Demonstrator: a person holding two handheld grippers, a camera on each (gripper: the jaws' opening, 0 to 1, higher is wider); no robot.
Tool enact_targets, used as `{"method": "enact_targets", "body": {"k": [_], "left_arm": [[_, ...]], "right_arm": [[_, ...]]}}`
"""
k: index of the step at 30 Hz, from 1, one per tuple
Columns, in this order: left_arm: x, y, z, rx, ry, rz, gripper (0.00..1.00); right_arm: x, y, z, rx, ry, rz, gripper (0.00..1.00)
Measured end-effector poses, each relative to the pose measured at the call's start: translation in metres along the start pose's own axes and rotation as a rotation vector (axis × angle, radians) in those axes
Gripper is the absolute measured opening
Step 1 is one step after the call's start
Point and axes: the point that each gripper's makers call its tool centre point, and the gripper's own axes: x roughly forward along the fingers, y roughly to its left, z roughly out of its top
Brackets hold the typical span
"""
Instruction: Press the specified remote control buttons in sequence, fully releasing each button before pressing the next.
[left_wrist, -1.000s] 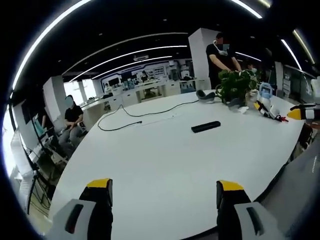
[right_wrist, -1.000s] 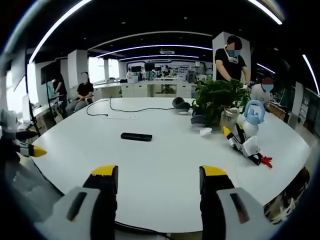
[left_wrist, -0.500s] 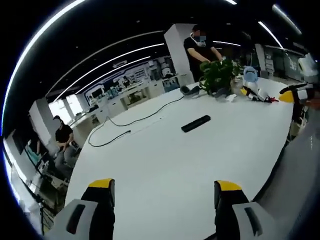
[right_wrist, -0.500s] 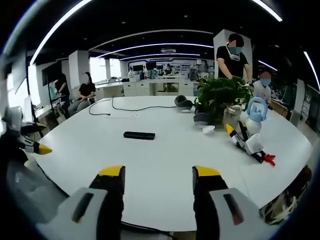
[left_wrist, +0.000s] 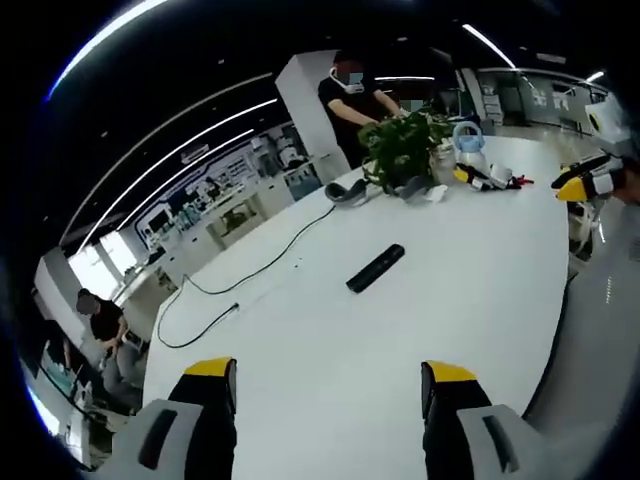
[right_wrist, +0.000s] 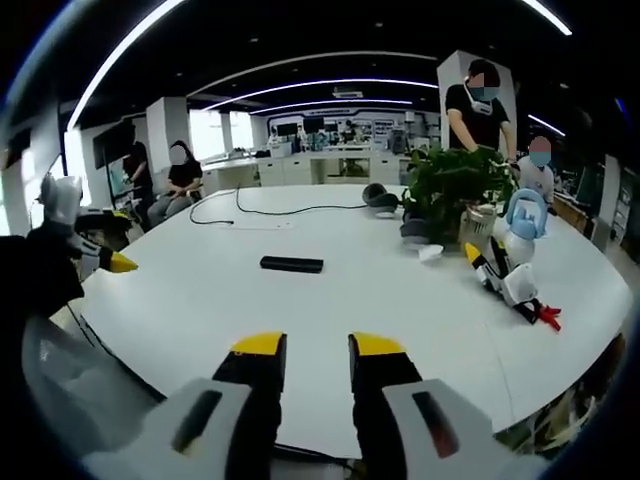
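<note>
Left gripper view puts your left claw (left_wrist: 328, 385) low over the near edge of the white tabletop (left_wrist: 470, 270), jaws spread wide with nothing between them. The black remote control (left_wrist: 376, 268) lies flat well ahead of that claw, slightly to the right of its midline, apart from everything else. Your right claw's yellow tip (left_wrist: 572, 188) shows far off to the right.

Right gripper view shows your right claw (right_wrist: 312, 350) with jaws drawn close, a narrow gap left between them and nothing held. Here the remote control (right_wrist: 292, 264) sits well ahead, just left of the claw's line. To the left you see the left claw (right_wrist: 122, 264).

Beyond the remote a black cable (right_wrist: 262, 213) trails across the tabletop. Ahead to the right stand a potted plant (right_wrist: 455, 190) and a white and blue toy robot (right_wrist: 515, 255). Behind it one person (right_wrist: 480, 100) stands; another (right_wrist: 180, 178) sits far left in the open office.
</note>
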Motion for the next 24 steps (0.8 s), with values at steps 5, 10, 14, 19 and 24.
{"method": "enact_targets", "body": {"k": [5,10,14,19,24], "left_arm": [[0.022,-0.001,0.016,0.069,0.007,-0.056,0.76],[0.043,-0.001,0.030,0.121,0.004,-0.094,0.76],[0.061,-0.004,0.045,0.125,-0.007,-0.140,0.75],[0.081,-0.008,0.056,0.167,0.001,-0.191,0.71],[0.102,-0.013,0.065,0.192,0.007,-0.238,0.68]], "right_arm": [[0.000,0.001,-0.001,-0.001,0.009,0.006,0.16],[0.000,0.002,-0.003,-0.007,0.023,0.009,0.07],[0.001,0.005,-0.007,-0.010,0.049,0.022,0.00],[0.002,0.006,-0.009,-0.014,0.063,0.026,0.00],[0.003,0.006,-0.011,-0.014,0.075,0.028,0.00]]}}
